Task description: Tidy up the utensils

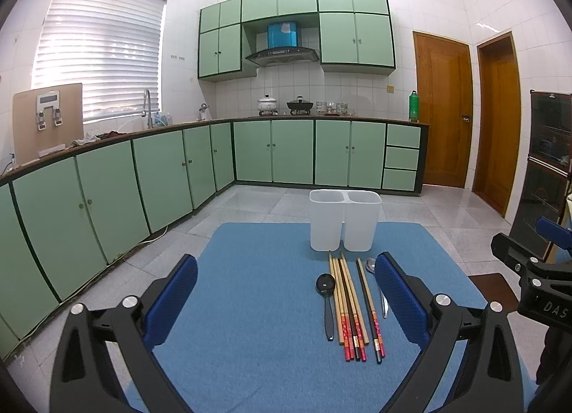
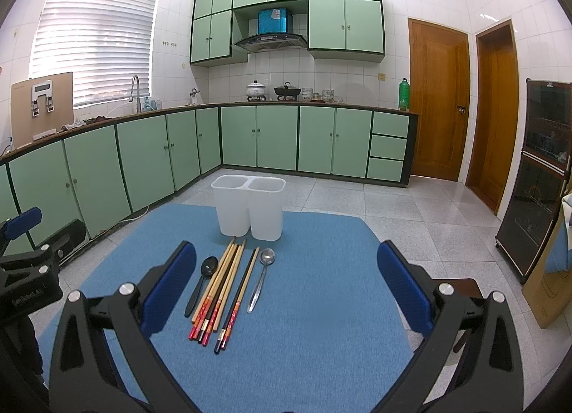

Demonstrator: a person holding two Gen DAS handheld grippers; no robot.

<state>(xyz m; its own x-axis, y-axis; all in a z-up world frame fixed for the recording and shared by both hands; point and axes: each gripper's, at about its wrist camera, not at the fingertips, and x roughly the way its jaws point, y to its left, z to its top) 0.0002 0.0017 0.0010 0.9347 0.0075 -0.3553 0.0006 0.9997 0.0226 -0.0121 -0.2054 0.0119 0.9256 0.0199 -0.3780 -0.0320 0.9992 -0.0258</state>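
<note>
A white two-compartment utensil holder [image 1: 345,220] [image 2: 248,207] stands empty on a blue mat [image 1: 257,305] [image 2: 314,305]. In front of it lie several chopsticks [image 1: 352,305] [image 2: 223,288], a black spoon [image 1: 326,293] [image 2: 203,279] to their left and a silver spoon [image 1: 377,277] [image 2: 262,275] to their right. My left gripper [image 1: 286,300] is open and empty above the mat, left of the utensils. My right gripper [image 2: 286,288] is open and empty, with the utensils between its fingers near the left pad [image 2: 169,288].
The mat lies on a table over a tiled kitchen floor. Green cabinets [image 1: 178,170] run along the left and back walls. Wooden doors [image 2: 439,98] and a dark cabinet [image 2: 540,177] stand to the right. The right gripper shows at the left wrist view's right edge [image 1: 536,270].
</note>
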